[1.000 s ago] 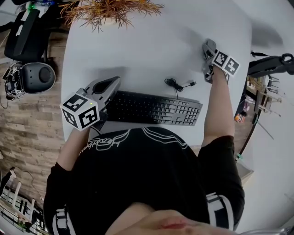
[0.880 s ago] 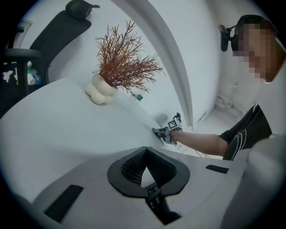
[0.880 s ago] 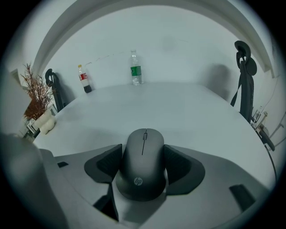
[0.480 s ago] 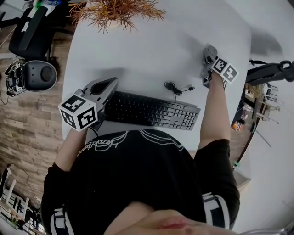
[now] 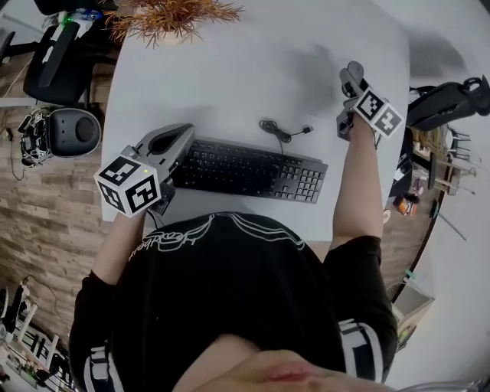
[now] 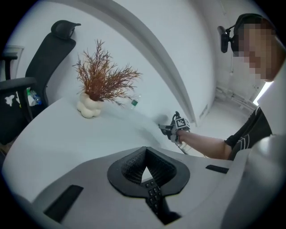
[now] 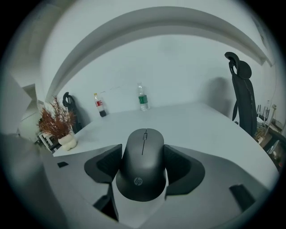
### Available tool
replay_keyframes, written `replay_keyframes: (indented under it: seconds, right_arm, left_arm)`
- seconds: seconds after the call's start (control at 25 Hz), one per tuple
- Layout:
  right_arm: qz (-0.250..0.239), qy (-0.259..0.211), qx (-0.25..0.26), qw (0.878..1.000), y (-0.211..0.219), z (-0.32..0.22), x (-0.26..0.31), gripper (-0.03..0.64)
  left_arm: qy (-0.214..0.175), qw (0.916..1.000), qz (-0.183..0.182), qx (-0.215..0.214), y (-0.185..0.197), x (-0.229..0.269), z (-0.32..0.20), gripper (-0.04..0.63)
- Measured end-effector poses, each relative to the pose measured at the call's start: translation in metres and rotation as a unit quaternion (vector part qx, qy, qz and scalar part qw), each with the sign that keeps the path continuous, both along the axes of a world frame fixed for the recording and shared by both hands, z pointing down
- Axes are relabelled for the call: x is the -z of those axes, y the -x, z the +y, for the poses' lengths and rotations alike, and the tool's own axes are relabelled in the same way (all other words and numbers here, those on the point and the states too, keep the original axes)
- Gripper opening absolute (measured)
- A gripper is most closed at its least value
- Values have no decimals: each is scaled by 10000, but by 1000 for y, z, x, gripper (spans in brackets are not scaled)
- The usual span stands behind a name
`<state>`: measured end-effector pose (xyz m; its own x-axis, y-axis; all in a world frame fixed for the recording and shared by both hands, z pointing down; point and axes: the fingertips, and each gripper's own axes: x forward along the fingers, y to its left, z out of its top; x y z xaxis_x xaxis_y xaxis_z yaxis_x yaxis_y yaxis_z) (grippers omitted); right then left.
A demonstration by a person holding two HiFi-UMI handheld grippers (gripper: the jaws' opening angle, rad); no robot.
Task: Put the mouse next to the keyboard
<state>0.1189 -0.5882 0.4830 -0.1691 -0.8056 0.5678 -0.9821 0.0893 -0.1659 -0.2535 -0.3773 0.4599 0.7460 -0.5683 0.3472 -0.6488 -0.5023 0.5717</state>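
Observation:
A black keyboard lies on the white table just in front of the person. My right gripper hovers past the keyboard's right end, near the table's right edge. It is shut on a black mouse, which sits flat between the two pads and points away over the table. My left gripper is at the keyboard's left end. Its jaws are shut with nothing in them, and keyboard keys show just below them.
A loose black cable lies coiled behind the keyboard. A dried plant in a white vase stands at the table's far left. Two bottles stand at the far side. Office chairs stand off the table's left.
The head view has shifted a little. Both grippers keep about the same places beside the keyboard, and the right one still holds the mouse.

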Motion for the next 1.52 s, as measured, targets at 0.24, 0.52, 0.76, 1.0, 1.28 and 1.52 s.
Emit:
replay_keyframes:
  seconds: [0.24, 0.52, 0.76, 1.0, 1.28, 1.52]
  right_arm:
    - [-380, -731, 302, 9961, 4, 53, 66, 265]
    - [-330, -1596, 465, 9855, -9, 145, 148, 265]
    - [-521, -2035, 579, 9760, -31, 237, 197, 265]
    - [-381, -2354, 542, 9696, -52, 326, 226, 265]
    - [-195, -2423, 437, 9690, -83, 407, 231, 265]
    - [-266, -2391, 231, 9703, -106, 454, 216, 265]
  left_arm:
    - [-274, 9995, -110, -75, -27, 33, 26, 8]
    - [-639, 9971, -133, -382, -70, 74, 60, 8]
    - [-953, 9936, -93, -603, -117, 106, 104, 8]
    - [-1238, 9879, -5, -939, -167, 129, 148, 8]
    - [-1445, 9810, 95, -1294, -224, 144, 195, 8]
    - [-1497, 9771, 103, -1505, -263, 142, 224, 8]
